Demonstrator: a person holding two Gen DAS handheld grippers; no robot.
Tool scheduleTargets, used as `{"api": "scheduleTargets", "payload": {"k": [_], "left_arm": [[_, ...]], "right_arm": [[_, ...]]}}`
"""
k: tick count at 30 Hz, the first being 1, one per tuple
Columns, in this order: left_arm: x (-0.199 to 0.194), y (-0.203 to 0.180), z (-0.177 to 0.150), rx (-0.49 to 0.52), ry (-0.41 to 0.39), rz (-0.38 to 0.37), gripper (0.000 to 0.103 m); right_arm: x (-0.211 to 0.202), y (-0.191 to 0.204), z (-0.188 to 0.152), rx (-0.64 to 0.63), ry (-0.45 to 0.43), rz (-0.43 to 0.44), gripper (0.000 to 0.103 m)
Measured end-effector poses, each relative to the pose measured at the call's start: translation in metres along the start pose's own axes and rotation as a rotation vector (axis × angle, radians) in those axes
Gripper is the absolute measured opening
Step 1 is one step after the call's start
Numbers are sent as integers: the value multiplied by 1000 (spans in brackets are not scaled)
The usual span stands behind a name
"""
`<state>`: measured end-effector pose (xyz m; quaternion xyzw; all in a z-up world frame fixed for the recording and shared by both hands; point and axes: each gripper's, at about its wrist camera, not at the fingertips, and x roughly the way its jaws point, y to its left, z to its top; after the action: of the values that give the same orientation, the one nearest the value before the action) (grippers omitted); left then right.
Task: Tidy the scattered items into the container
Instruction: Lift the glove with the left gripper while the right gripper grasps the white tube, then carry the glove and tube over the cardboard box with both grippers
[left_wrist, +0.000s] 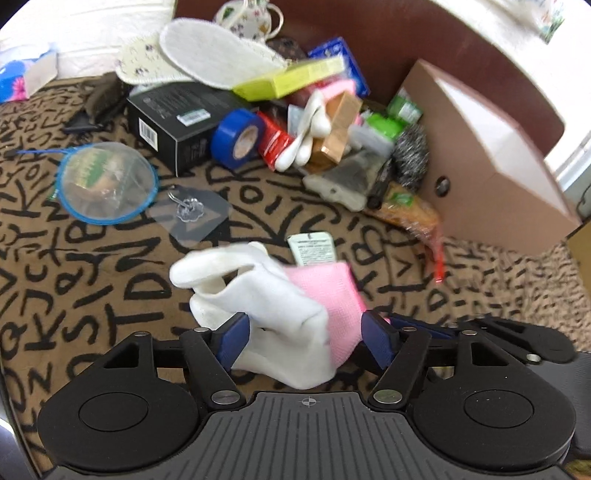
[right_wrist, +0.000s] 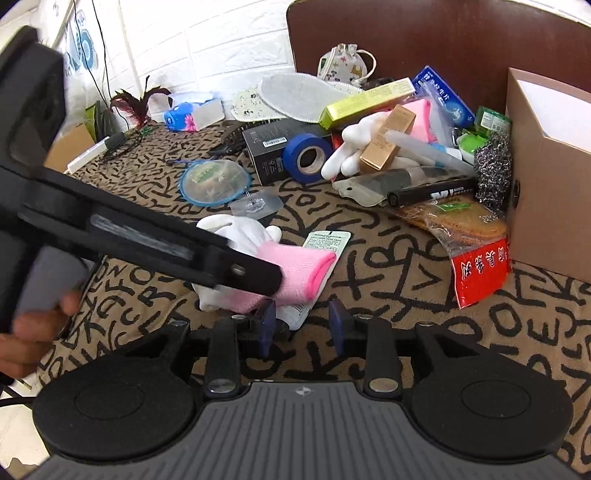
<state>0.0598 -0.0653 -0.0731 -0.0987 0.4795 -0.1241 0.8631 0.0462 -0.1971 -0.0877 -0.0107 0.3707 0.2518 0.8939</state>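
Note:
A white glove with a pink cuff (left_wrist: 280, 295) lies on the letter-patterned cloth between the blue pads of my left gripper (left_wrist: 304, 334). The pads stand at the glove's two sides, but the frame does not show whether they press it. In the right wrist view the left gripper reaches in from the left over the same glove (right_wrist: 295, 269). My right gripper (right_wrist: 304, 323) is open and empty, just in front of the glove and a white tag (right_wrist: 325, 240). The brown cardboard container (left_wrist: 491, 155) stands at the right; it also shows in the right wrist view (right_wrist: 546, 177).
A pile lies beside the container: black box (right_wrist: 266, 147), blue tape roll (right_wrist: 308, 157), second glove (right_wrist: 354, 147), black marker (right_wrist: 432, 194), steel scourer (right_wrist: 493, 170), snack packet (right_wrist: 476, 254), insoles (right_wrist: 295, 96). A blue-rimmed net (right_wrist: 214, 181) and a clear hook pad (right_wrist: 256, 205) lie on the cloth.

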Motion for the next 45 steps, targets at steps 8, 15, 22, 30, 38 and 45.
{"api": "scheduleTargets", "payload": {"k": [8, 15, 22, 30, 38, 45], "left_arm": [[-7, 27, 3, -39, -4, 69, 15], [-1, 32, 5, -60, 11, 46, 51], [6, 26, 5, -10, 16, 65, 20], [0, 14, 6, 7, 13, 53, 10], [-32, -28, 18, 83, -70, -1, 9], [-57, -88, 50, 193, -159, -78, 9]], "right_arm": [[19, 15, 3, -55, 5, -9, 51], [42, 24, 5, -132, 17, -76, 51], [42, 22, 6, -147, 16, -72, 33], [21, 13, 5, -95, 0, -33, 32], [-27, -4, 15, -46, -110, -19, 32], [-76, -28, 31, -30, -244, -79, 32]]}}
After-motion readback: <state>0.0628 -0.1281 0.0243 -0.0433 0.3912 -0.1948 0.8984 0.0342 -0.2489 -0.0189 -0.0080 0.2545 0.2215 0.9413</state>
